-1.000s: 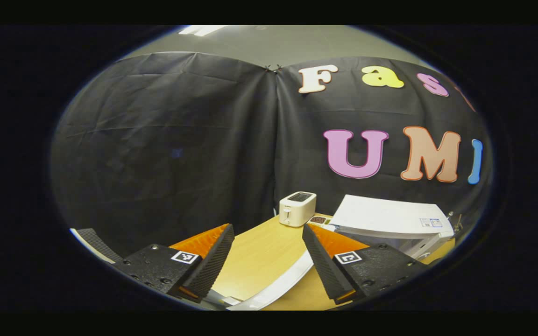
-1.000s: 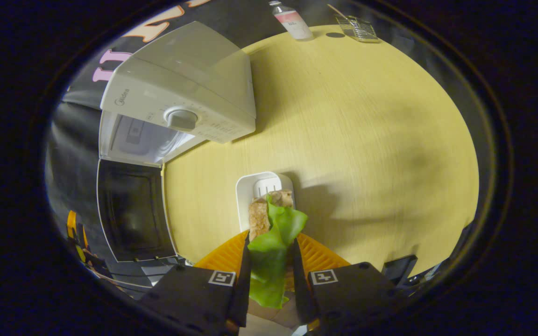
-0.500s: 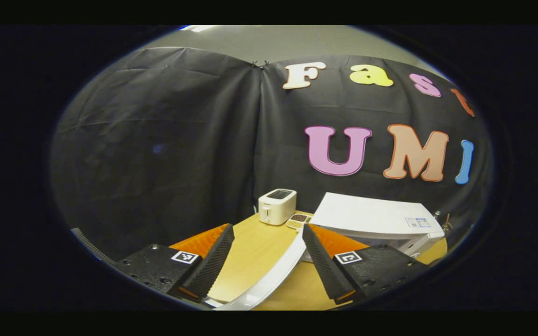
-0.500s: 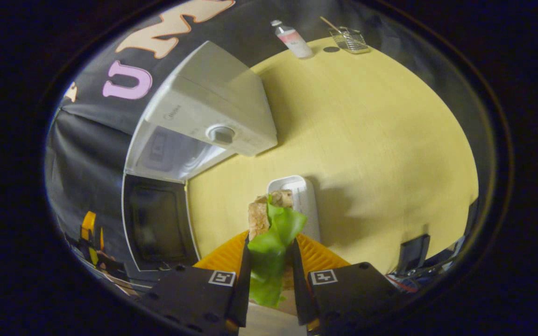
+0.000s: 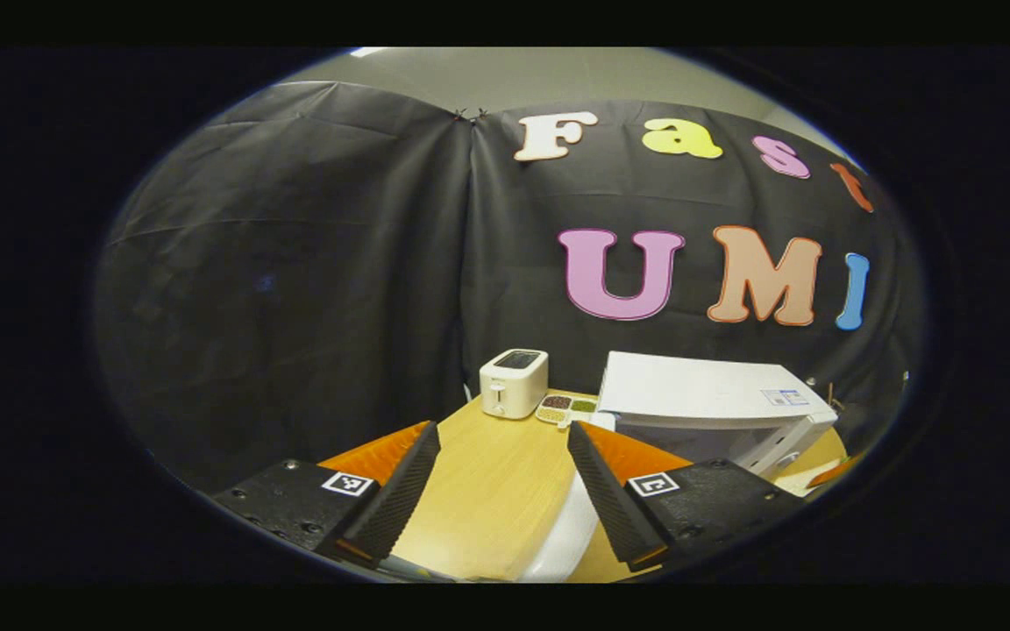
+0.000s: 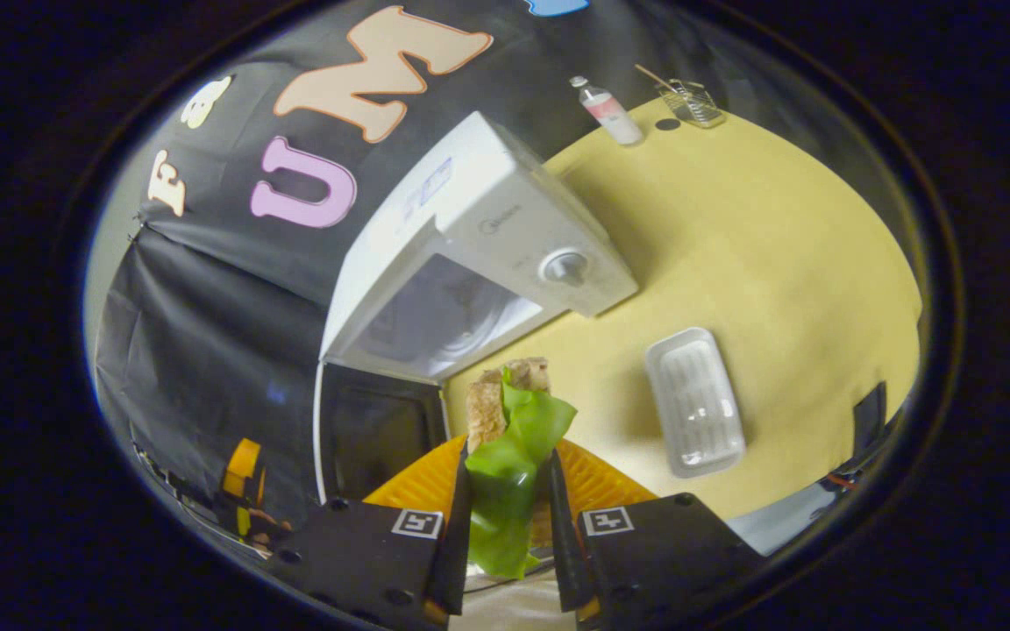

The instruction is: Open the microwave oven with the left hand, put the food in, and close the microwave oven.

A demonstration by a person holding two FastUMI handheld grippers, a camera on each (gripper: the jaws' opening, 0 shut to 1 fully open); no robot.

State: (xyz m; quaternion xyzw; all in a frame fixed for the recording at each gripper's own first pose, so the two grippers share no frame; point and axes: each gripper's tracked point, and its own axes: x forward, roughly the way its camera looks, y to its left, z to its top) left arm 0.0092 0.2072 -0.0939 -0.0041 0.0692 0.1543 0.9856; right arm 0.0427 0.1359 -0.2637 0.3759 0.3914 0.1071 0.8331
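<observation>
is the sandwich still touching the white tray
Apart. In the right gripper view the sandwich sits clamped in the right gripper, with bare table between it and the empty white tray off to the side.

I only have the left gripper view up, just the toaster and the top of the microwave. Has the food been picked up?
Observer: Yes. In the right gripper view, the right gripper has its jaws shut on the food, bread with a green leaf sticking out.
Operator: Is the microwave open?
Observer: Yes. The door is swung wide and the cavity of the microwave is exposed.
Operator: And the tray?
Observer: The white tray lies empty on the table, apart from the microwave.
</observation>
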